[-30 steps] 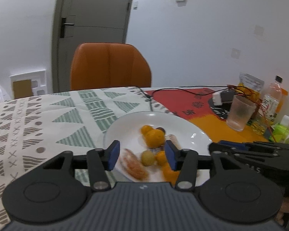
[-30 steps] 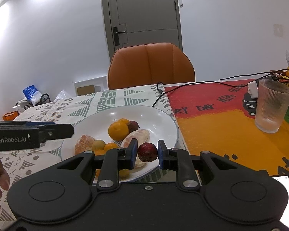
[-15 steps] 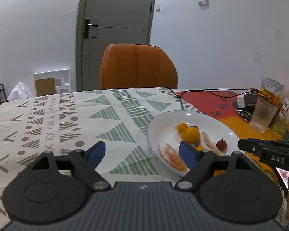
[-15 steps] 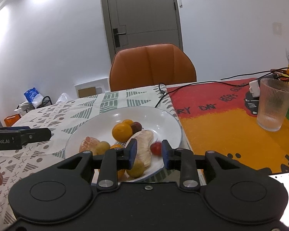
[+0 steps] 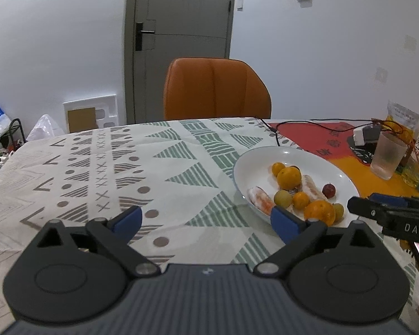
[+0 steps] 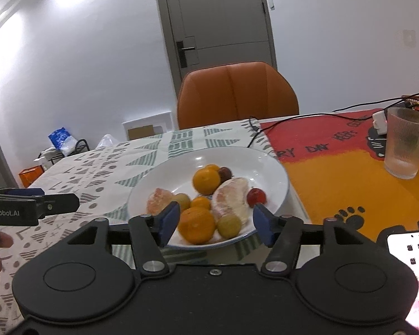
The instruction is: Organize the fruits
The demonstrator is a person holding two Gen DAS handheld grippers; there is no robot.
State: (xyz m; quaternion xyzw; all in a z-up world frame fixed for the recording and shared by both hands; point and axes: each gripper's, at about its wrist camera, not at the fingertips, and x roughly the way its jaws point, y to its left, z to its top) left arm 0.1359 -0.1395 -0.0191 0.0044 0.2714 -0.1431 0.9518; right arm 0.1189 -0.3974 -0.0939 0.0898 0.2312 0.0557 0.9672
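**Fruit on the plate, both grippers empty**

While its jaws are opening, the right gripper (image 6: 216, 224) hovers at the near rim of the plate (image 6: 276, 167), gripping nothing; an orange (image 6: 197, 224) and a green fruit (image 6: 229, 225) show between its pads. A red fruit (image 6: 256, 195) lies on the plate's right side. Left of the plate, the left gripper (image 5: 206, 220) spreads wide over the tablecloth (image 5: 125, 167), also empty.

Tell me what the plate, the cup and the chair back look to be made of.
Plate: likely glazed white ceramic, glossy with light glints.
Cup: ribbed translucent glass or plastic, can't tell which.
Chair back: orange leather or imitation, smooth, stitched panels, soft sheen.
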